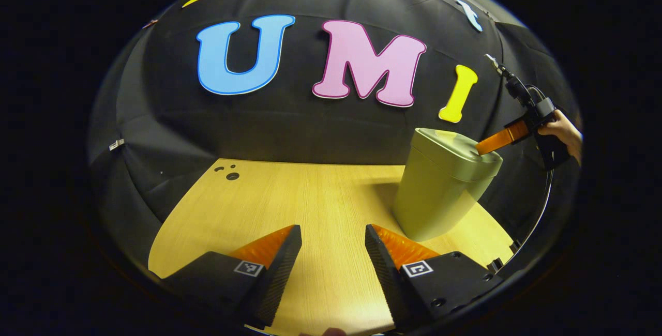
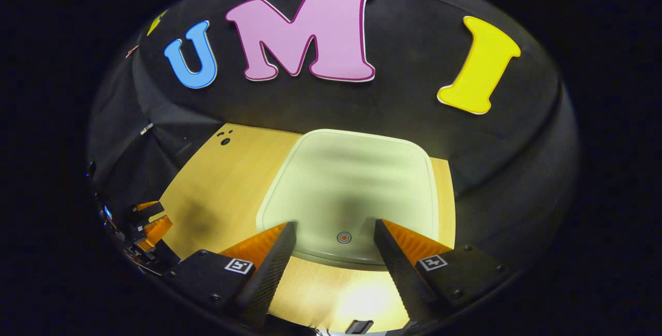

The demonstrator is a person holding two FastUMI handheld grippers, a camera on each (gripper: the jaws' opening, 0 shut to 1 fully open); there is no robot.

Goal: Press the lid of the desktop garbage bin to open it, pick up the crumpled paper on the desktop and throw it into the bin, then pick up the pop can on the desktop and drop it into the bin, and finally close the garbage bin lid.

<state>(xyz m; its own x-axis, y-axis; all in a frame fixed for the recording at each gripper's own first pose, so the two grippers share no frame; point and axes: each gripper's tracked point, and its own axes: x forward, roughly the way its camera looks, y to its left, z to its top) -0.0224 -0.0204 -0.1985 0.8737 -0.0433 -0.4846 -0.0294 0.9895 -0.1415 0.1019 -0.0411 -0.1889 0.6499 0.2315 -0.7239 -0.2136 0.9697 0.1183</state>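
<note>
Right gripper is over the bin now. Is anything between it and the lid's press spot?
Nothing visible. The right gripper hangs open just above the closed bin lid, the round press mark showing bare between its fingers. In the left gripper view it reaches the bin from the far side, unobstructed.

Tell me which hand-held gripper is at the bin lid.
The right hand-held gripper: it is over the bin, fingers open above the lid. The left hand-held gripper is open over bare table, beside the bin.
</note>
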